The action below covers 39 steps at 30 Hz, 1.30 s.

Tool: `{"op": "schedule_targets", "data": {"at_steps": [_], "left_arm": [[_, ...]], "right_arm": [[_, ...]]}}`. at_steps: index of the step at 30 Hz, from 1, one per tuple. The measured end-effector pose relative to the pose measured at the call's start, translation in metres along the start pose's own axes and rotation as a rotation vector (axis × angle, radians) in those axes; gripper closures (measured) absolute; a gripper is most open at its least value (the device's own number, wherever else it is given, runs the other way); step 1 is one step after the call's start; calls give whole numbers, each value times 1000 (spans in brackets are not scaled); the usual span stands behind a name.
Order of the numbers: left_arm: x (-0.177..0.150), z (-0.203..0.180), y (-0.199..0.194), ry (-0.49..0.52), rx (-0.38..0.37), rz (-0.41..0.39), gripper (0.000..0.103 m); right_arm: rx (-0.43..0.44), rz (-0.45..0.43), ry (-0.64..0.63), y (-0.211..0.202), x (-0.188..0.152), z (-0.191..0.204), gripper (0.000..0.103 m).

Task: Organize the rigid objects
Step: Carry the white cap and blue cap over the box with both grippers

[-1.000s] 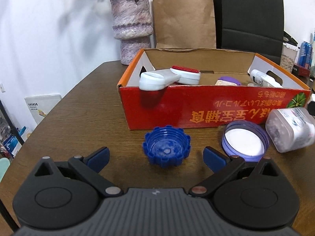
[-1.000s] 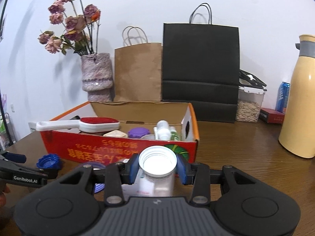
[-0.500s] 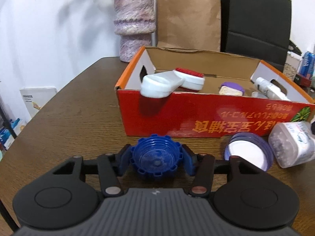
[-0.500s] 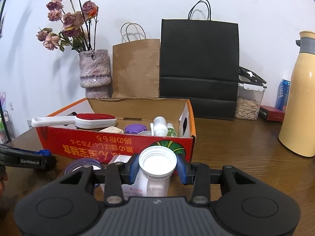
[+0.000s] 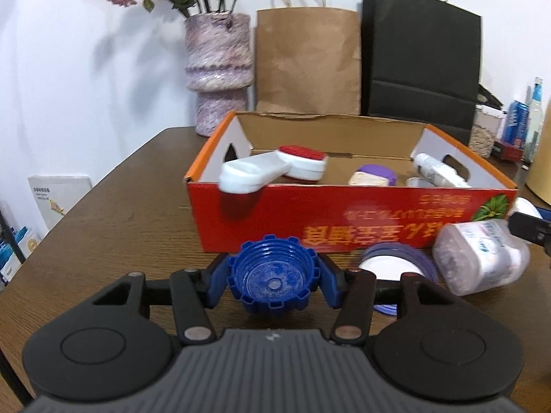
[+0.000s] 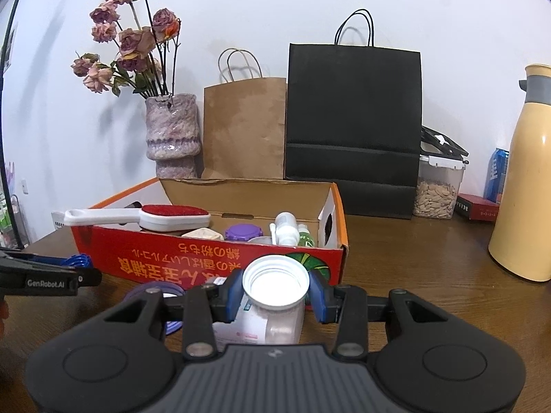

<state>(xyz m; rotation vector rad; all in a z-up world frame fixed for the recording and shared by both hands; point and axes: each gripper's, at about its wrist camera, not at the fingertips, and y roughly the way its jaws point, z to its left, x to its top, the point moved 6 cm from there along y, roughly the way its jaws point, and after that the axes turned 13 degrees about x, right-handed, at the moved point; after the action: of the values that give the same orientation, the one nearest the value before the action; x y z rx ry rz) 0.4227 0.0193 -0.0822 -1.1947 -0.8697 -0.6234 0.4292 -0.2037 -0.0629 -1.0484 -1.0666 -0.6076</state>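
My left gripper is shut on a blue ridged cap, held a little above the brown table in front of the red cardboard box. My right gripper is shut on the white neck of an open clear jar, which the left wrist view shows at the right. A purple lid lies upside down on the table between the cap and the jar. Inside the box lie a white brush with a red pad, a purple cap and a white bottle.
Behind the box stand a mottled vase with dried roses, a brown paper bag and a black paper bag. A yellow thermos, a seed container and a blue can are at the right.
The left gripper came forward and shut on the blue cap, then lifted it slightly toward the box. The right gripper kept its hold on the jar in place.
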Motion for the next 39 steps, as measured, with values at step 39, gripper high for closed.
{"op": "schedule_targets", "data": {"at_steps": [39], "left_arm": [[51,-46,-27,-27,-26,-158,48]], "right_arm": [[36,-160,-14,13,29,12,64]]}}
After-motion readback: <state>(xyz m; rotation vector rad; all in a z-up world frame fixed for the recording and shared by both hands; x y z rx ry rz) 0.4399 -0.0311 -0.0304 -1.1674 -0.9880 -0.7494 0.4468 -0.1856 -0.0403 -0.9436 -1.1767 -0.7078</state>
